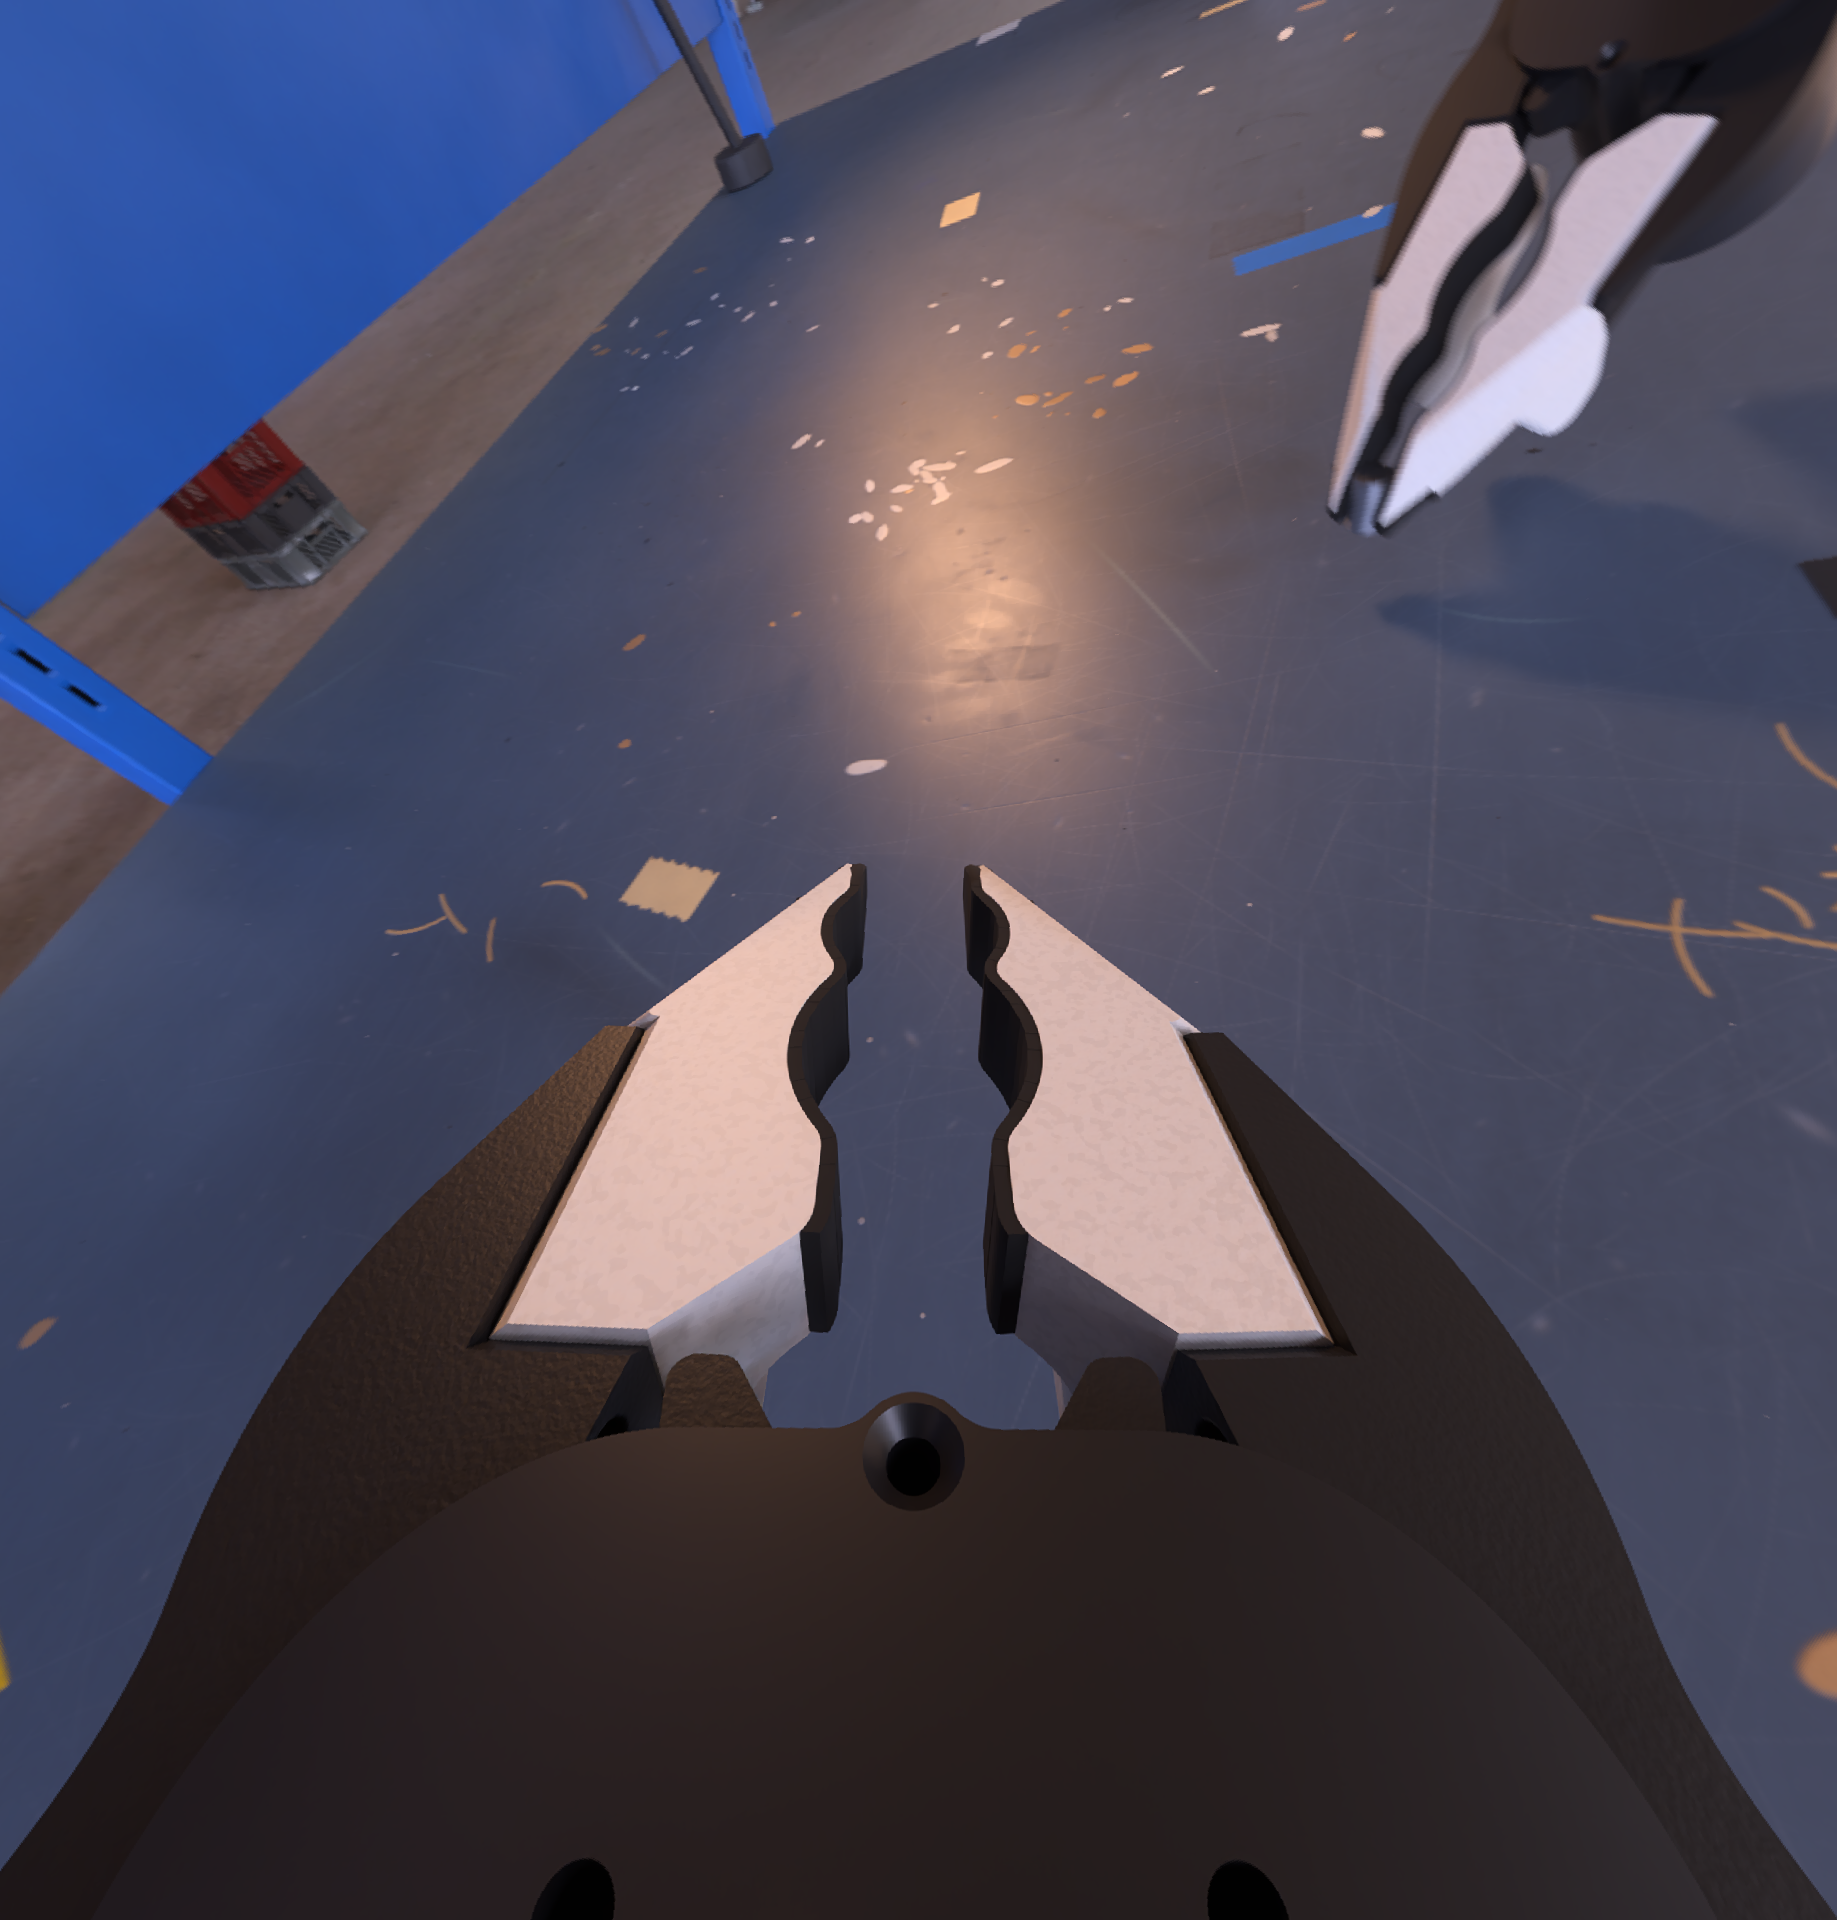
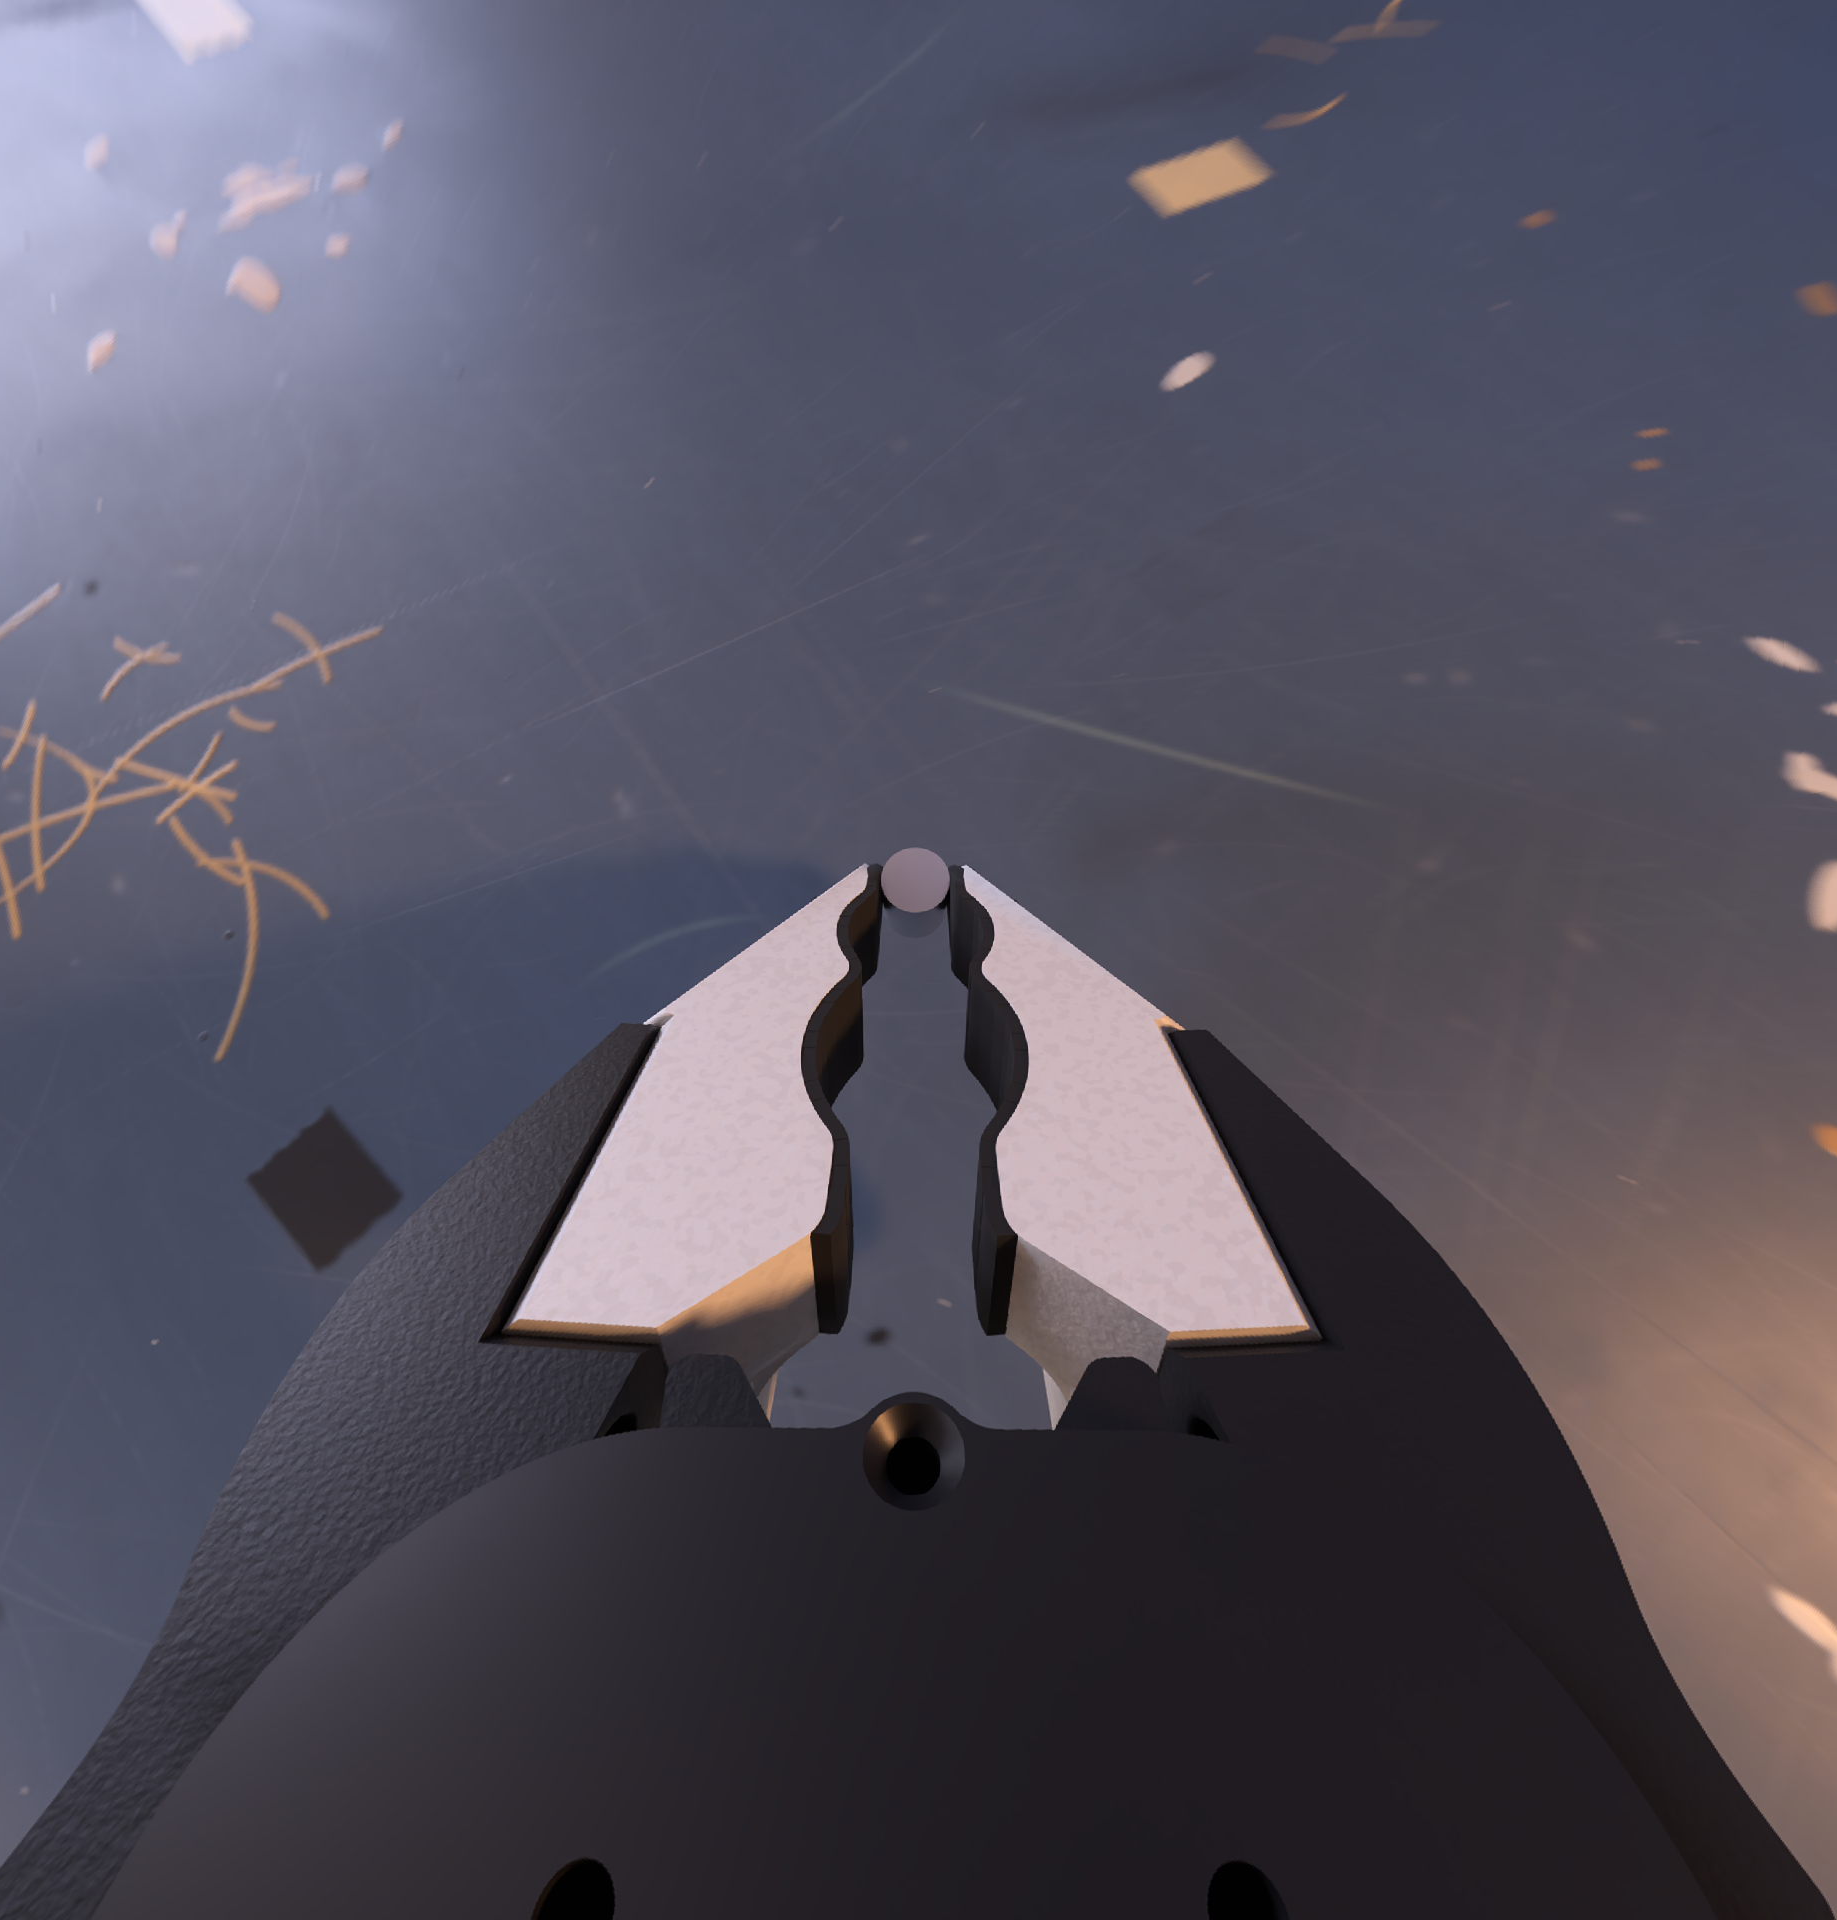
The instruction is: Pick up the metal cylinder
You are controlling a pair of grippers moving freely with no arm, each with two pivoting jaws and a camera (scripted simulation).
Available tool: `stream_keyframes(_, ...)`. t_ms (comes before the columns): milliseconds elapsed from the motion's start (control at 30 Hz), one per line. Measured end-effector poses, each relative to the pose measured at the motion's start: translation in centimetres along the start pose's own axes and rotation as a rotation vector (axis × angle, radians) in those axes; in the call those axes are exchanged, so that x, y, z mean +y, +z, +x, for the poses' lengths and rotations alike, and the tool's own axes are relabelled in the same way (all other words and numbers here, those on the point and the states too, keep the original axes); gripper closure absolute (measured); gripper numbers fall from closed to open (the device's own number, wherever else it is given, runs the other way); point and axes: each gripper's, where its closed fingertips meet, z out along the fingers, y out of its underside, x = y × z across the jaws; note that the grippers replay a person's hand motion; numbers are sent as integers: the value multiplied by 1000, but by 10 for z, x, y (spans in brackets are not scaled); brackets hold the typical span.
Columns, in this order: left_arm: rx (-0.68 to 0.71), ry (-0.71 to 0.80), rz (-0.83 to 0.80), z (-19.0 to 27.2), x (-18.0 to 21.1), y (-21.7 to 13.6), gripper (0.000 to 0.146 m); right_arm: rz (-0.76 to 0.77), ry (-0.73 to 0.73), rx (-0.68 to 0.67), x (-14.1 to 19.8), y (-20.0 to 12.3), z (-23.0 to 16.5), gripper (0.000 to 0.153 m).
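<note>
The metal cylinder (image 2: pixel 915 879) is small and grey. In the right wrist view I see its round end face, pinched between the tips of my right gripper (image 2: pixel 915 883), which is shut on it. In the left wrist view the right gripper (image 1: pixel 1363 511) hangs at the upper right, tips pointing down, with the cylinder (image 1: pixel 1366 506) poking out between them above the dark table; its shadow falls on the surface below. My left gripper (image 1: pixel 914 883) is open and empty, low over the table, well to the left of the right one.
The dark grey table top (image 1: pixel 997 644) is scratched and dotted with paint flecks and tape scraps. A blue shelf frame (image 1: pixel 83 686) and a stack of red and grey crates (image 1: pixel 265 509) stand on the floor beyond the table's left edge. A black stand foot (image 1: pixel 742 161) sits at the far edge.
</note>
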Motion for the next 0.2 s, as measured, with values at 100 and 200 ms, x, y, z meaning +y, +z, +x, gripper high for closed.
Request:
stream_keyframes(100, 2, -28, 16, -1, -3, 0, 129, -68, -40, -10, 6, 14, -18, 141)
stream_keyframes(200, 39, -105, 43, 1, -5, -1, 129, -44, -50, 20, -4, 19, -23, 141)
